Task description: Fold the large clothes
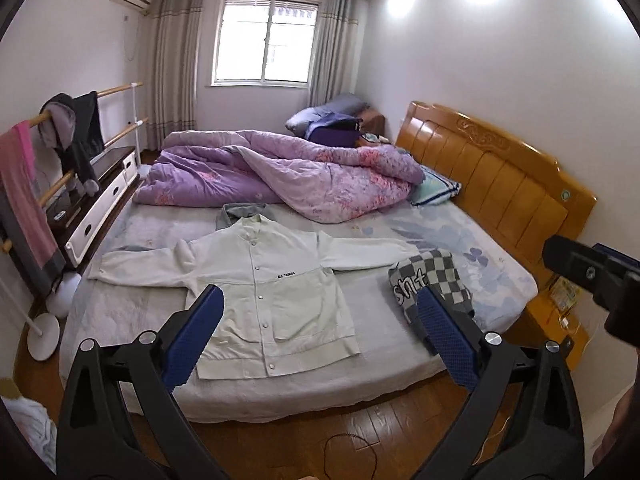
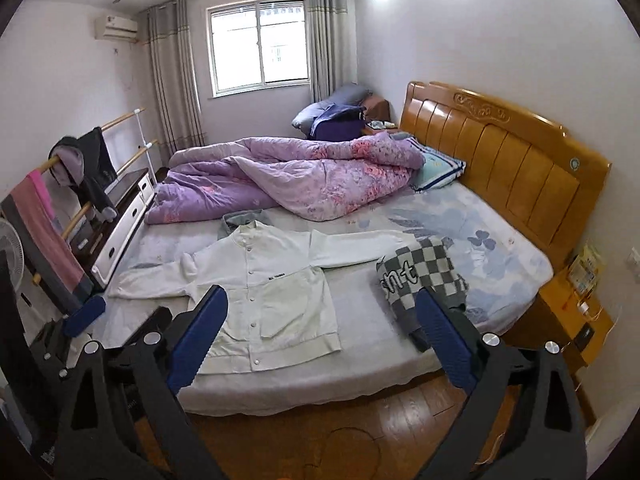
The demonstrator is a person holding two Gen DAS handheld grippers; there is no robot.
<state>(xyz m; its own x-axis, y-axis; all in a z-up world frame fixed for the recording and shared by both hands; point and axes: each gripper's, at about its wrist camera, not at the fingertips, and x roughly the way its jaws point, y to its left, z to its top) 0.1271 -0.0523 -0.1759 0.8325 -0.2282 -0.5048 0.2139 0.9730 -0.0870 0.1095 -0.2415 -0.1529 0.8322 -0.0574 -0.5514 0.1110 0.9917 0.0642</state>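
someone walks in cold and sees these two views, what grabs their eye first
Probably the white jacket, spread flat and buttoned with both sleeves out, on the near part of the bed. Behind it a crumpled purple quilt is heaped across the far side, and a checkered garment lies bunched over the end of the jacket's right-side sleeve. Both hand-held grippers, left hand-held gripper and right hand-held gripper, are open and empty above the bed's near edge.
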